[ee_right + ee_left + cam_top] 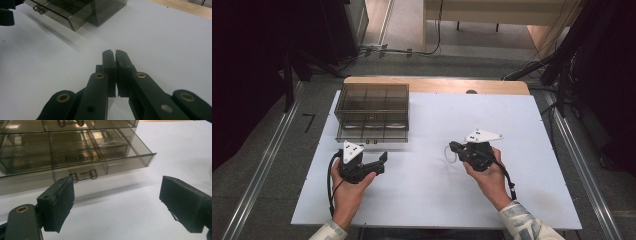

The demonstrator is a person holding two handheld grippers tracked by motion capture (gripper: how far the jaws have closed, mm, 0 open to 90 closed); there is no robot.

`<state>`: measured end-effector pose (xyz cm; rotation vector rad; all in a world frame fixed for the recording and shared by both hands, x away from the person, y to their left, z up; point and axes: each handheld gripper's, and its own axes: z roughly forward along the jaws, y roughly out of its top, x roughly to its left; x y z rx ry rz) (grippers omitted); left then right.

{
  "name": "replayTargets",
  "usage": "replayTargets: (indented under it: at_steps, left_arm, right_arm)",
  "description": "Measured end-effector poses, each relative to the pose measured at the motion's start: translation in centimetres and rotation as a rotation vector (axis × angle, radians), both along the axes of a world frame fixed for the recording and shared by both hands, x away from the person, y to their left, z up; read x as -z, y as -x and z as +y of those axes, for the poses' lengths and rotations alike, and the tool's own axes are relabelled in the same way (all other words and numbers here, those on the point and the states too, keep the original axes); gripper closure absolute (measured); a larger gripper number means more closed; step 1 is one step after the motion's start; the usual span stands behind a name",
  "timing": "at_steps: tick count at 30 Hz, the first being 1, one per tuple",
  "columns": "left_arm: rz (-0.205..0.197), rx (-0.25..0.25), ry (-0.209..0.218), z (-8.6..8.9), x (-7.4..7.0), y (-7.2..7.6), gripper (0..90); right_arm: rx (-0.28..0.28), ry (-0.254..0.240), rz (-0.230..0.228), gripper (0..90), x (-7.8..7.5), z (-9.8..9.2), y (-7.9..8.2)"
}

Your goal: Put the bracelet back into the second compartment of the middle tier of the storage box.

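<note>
While the smoky drawer box [372, 112] sits at the white board's [522, 150] far-left edge, bare board surrounds both grippers — left gripper [117, 202] spread, right gripper [115, 56] pressed together; drawer contents indistinct.

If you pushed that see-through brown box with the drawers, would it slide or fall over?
The smoky plastic drawer box would probably slide: it looks low and wide, sitting flat on the smooth white table. It seems light, since its compartments look mostly empty. Its bottom drawer stands pulled out, so a push there would likely just close it.
</note>
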<state>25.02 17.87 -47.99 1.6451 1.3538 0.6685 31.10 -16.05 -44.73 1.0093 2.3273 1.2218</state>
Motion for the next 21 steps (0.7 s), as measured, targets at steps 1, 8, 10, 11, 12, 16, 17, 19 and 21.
replayTargets:
  at_steps: [1,8,10,11,12,16,17,19,21]
  left_arm:
    - [0.001,0.002,0.000,-0.2,0.0,-0.1,13.1]
    - [0.001,0.023,-0.003,-1.3,-0.3,-0.7,13.0]
    - [0.004,0.034,-0.004,-1.5,-0.2,-0.8,13.2]
    - [0.003,0.034,-0.010,-1.6,-0.2,-0.9,14.2]
    - [0.005,0.037,-0.013,-1.7,-0.2,-0.9,14.7]
    - [0.003,0.044,-0.009,-1.9,-0.3,-1.0,16.5]
    - [0.004,0.044,-0.005,-2.0,-0.3,-1.0,17.0]
    - [0.006,0.048,-0.007,-2.2,-0.4,-1.1,17.9]
    - [0.005,0.044,-0.002,-2.3,-0.5,-1.1,18.2]
  right_arm:
    - [-0.008,0.000,-0.002,84.8,0.0,0.2,-0.1]
    - [-0.024,0.005,0.004,84.8,-0.1,1.4,-0.4]
    - [-0.029,0.004,0.007,84.8,-0.1,1.8,-0.5]
    - [-0.031,0.005,0.007,84.7,-0.2,1.9,-0.5]
    - [-0.034,0.006,0.007,84.7,-0.2,2.1,-0.6]
    - [-0.045,0.009,0.006,84.8,-0.4,2.8,-0.8]
    - [-0.045,0.007,0.006,84.8,-0.4,3.0,-0.9]
    - [-0.049,0.003,0.007,84.8,-0.5,3.3,-1.0]
    - [-0.055,0.001,0.009,84.8,-0.5,3.8,-1.1]
